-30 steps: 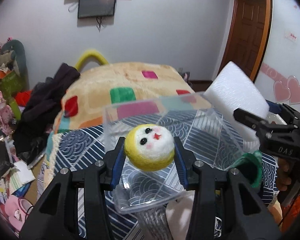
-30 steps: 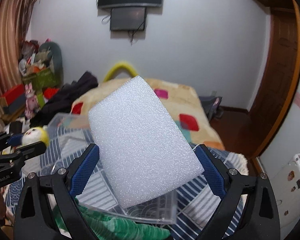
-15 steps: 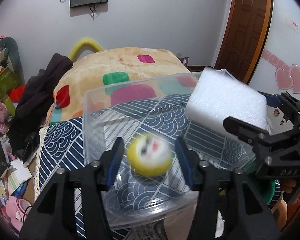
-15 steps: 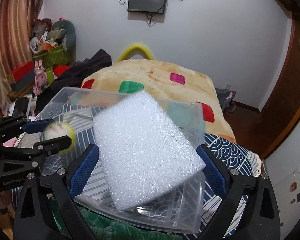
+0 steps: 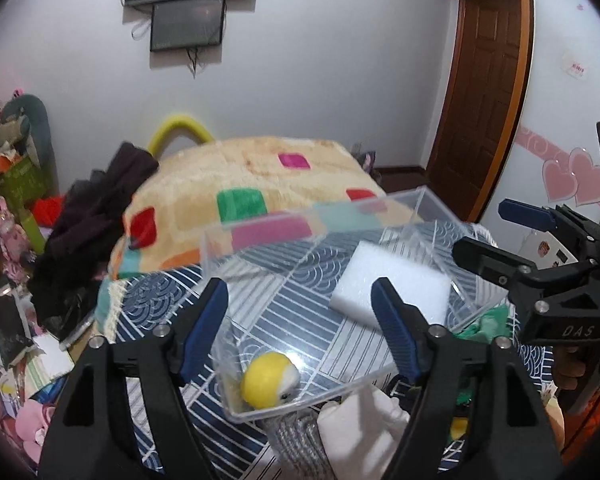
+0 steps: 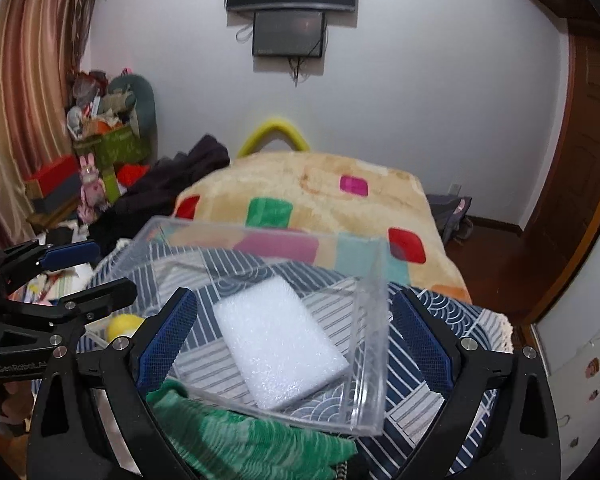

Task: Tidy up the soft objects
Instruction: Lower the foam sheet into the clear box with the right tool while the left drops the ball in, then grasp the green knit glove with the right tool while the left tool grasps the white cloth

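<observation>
Both toys have dropped: the ball (image 5: 270, 384) lies in the bin's (image 5: 324, 216) near corner, the foam (image 6: 278, 342) flat on its floor. Left gripper (image 5: 300, 320) and right gripper (image 6: 294, 338) hang above, fingers apart, empty.

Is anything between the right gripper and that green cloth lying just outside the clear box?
Nothing visible. The green cloth lies on the bedspread just below the open right gripper, outside the clear box's near wall. The foam block is inside the box, out of the path.
</observation>
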